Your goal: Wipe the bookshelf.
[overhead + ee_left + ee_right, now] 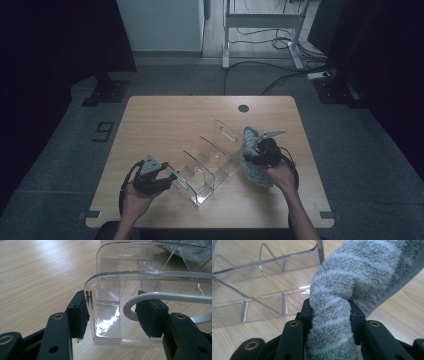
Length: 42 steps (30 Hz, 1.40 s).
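1. Nearest the camera, at the lower left of the high view, the person's left hand (134, 200) held the left gripper (172, 178) against the near end of a clear plastic rack (210, 160).
2. In the left gripper view, that gripper's jaws stood on either side of the rack's end wall (107, 305). The left pad (79, 312) touched the wall's edge. The right pad sat inside the rack, with a white cable (160, 297) crossing in front of it. The jaws straddled the wall and seemed to steady it, though a firm clamp could not be confirmed.
3. The rack lay diagonally across the middle of the wooden table (165, 120), running from lower centre up toward the right. Its slots looked empty.
4. At the right of centre, the right gripper (257, 150) held a grey fluffy towel (252, 167) just beside the rack's far end.
5. In the right gripper view, the jaws were closed on the rolled towel (332, 322), which bulged up between them. The rack (262, 285) filled the upper left.
6. Judged from this, the towel had been picked up and brought close. Placing it into a slot and letting go remained.
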### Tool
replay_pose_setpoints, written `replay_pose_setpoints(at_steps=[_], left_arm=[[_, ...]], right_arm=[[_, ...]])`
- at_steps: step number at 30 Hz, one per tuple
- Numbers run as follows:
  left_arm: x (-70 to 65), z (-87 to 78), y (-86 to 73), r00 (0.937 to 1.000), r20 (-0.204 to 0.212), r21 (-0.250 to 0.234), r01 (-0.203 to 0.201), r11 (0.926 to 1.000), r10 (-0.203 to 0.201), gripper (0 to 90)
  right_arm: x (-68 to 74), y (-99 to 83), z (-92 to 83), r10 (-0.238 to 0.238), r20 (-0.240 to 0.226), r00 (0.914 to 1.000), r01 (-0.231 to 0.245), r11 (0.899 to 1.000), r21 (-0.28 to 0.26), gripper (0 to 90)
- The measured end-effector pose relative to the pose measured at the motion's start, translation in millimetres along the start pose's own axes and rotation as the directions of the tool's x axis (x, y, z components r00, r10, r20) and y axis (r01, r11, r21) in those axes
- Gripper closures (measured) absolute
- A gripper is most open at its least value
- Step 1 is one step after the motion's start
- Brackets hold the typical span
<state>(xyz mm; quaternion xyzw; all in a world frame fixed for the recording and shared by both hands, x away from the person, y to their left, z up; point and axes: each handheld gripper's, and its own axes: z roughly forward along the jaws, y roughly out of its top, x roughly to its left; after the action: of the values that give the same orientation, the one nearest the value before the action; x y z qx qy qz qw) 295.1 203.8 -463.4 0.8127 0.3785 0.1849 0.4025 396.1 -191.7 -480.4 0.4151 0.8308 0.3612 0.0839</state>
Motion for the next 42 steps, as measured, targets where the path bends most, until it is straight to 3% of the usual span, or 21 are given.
replay_pose_setpoints(at_steps=[19,27,34,42], left_arm=[[-0.5,1.3,-0.1,1.0,-0.003,-0.008,0.007,0.9999,-0.007,45.0],[-0.7,1.1,-0.8,0.9999,-0.01,-0.012,0.009,0.9999,-0.009,45.0],[-0.3,1.4,-1.5,0.9997,-0.019,-0.021,0.016,0.9997,-0.016,44.9],[-0.4,1.4,-1.3,0.9995,-0.023,-0.018,0.019,0.9997,-0.019,45.0]], right_arm=[[-1.9,-5.0,35.0,0.001,0.038,0.9993,-0.004,0.996,0.087,67.7],[-0.1,-9.4,48.3,-0.026,0.071,0.9971,0.017,0.991,0.13,67.4],[-1.8,-10.2,44.4,-0.016,0.076,0.997,0.006,0.991,0.133,67.3],[-6.7,-16.7,22.5,0.024,0.096,0.9951,-0.036,0.992,0.122,67.3]])
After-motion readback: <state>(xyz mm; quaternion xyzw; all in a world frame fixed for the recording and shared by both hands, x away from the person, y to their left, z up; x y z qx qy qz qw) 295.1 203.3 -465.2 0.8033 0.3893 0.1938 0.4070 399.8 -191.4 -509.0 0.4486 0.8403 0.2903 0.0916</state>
